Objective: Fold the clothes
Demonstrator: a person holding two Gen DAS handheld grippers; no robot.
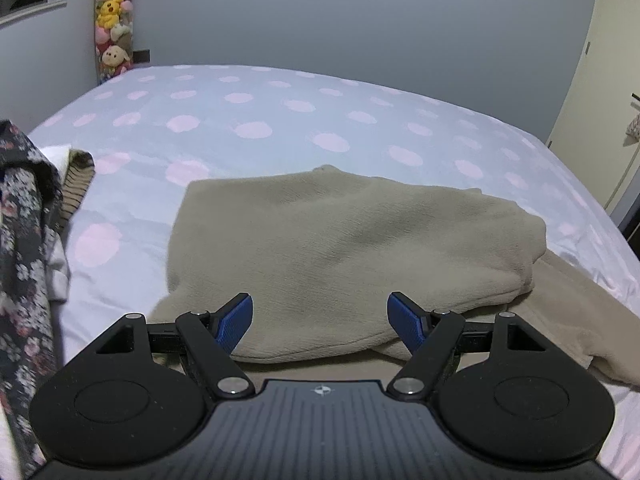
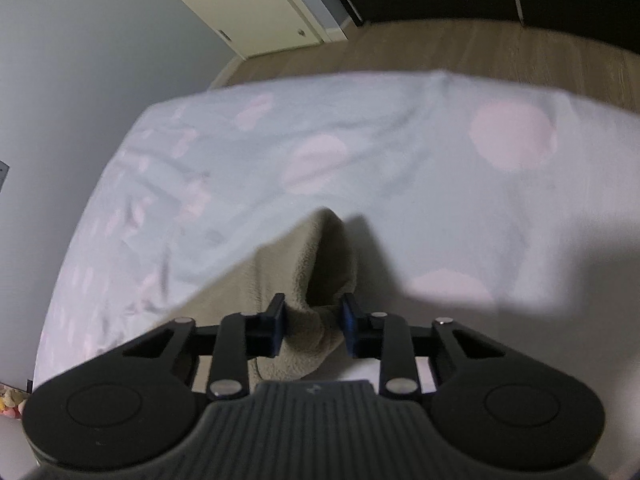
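no brand name or readable writing shows anywhere; the only mark is a small compass-like emblem [image 1: 320, 390] on the body of the left tool [image 1: 320, 317], and a blurred version of it on the right tool [image 2: 312, 317].

the beige fleece garment [image 1: 348, 240] lies on the bed [image 1: 248, 120], whose sheet is pale with pink dots. it is partly folded, with an upper layer doubled over a lower layer that sticks out toward the right and near edge. its long axis runs left to right across the left wrist view. the near edge is hidden behind the left tool's body.

the left tool's blue fingers [image 1: 236, 322] stand wide apart above the near fold, gripping nothing.

the right wrist view is motion-blurred. there the right tool is clamped on a bunched corner of the beige fleece garment [image 2: 320, 264], the cloth rising in a peak beyond the fingers [image 2: 276, 326].

at the left edge a dark floral garment [image 1: 20, 240] and a ribbed piece [image 1: 76, 188] are cut off by the frame. plush toys [image 1: 113, 20] stand stacked in the far corner.
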